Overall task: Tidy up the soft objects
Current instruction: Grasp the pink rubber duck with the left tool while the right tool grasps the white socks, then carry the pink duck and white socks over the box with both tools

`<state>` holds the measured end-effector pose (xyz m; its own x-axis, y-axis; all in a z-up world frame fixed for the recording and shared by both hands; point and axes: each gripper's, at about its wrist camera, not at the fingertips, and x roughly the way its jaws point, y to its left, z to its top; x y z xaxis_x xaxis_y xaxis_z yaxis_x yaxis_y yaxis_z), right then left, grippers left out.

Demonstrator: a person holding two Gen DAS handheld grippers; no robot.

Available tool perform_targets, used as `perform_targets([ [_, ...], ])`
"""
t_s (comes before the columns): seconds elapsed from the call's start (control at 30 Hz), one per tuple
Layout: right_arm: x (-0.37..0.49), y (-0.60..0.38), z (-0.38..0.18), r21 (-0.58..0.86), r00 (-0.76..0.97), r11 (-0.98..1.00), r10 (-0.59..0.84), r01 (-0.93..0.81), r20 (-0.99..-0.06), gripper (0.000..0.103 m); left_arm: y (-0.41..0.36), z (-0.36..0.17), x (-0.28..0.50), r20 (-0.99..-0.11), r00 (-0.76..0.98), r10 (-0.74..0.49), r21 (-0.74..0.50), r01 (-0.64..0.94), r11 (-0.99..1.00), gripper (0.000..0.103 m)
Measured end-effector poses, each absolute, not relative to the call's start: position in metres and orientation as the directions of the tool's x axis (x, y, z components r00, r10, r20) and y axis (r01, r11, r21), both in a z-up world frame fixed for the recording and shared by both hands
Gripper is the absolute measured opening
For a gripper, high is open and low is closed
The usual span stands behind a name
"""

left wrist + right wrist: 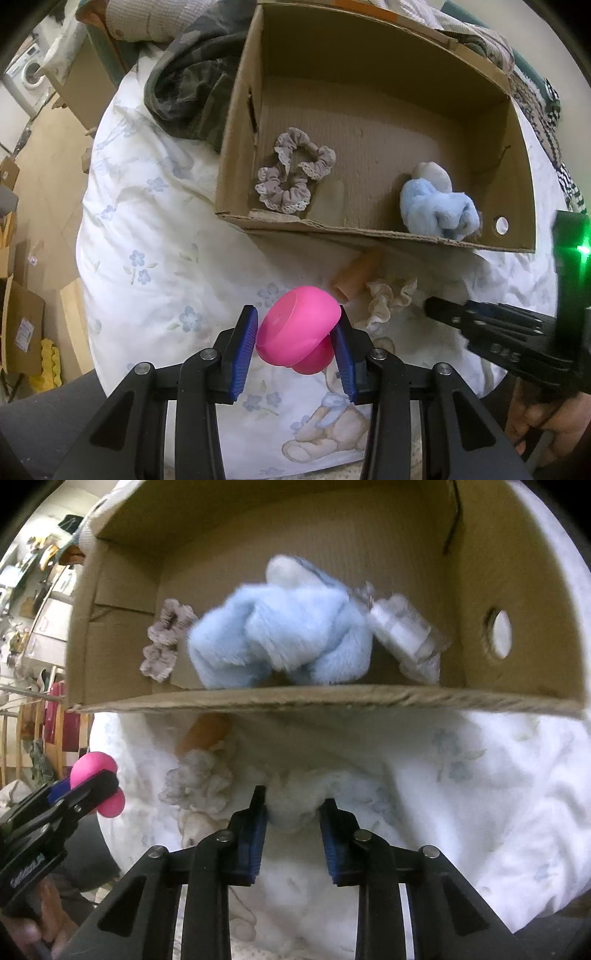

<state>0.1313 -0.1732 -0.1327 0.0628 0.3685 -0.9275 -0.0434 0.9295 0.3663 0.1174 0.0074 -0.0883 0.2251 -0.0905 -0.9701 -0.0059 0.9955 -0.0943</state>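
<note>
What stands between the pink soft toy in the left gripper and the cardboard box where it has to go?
Only the box's near wall lies between them. The left gripper holds the pink toy above the bedding, short of the cardboard box. The box is open on top, with free floor between the scrunchie and the blue plush.

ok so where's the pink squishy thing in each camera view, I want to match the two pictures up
Left wrist view: the pink squishy toy sits bottom centre, pinched between the left claw fingers, above the bedding.
Right wrist view: the same toy shows at the far left edge, partly hidden by the left claw.
Shared landmark: the cardboard box holding the blue fluffy item.
</note>
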Motion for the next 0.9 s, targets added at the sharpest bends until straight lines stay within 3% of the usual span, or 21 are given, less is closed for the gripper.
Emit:
perform_targets([
  [0.4,0.112,-0.197,-0.081,0.437,0.239,0.899,0.433,-0.041,-0.869,0.029,0.029,-0.078,0.116,-0.955,0.276,-0.105,-0.146,-0.129,0.981,0.037],
  [0.9,0.108,-0.215,-0.033,0.477,0.305,0.873,0.485,-0.104,-0.82,0.029,0.029,-0.038,0.108,-0.917,0.386,-0.097,-0.147,-0.104,0.984,0.037],
])
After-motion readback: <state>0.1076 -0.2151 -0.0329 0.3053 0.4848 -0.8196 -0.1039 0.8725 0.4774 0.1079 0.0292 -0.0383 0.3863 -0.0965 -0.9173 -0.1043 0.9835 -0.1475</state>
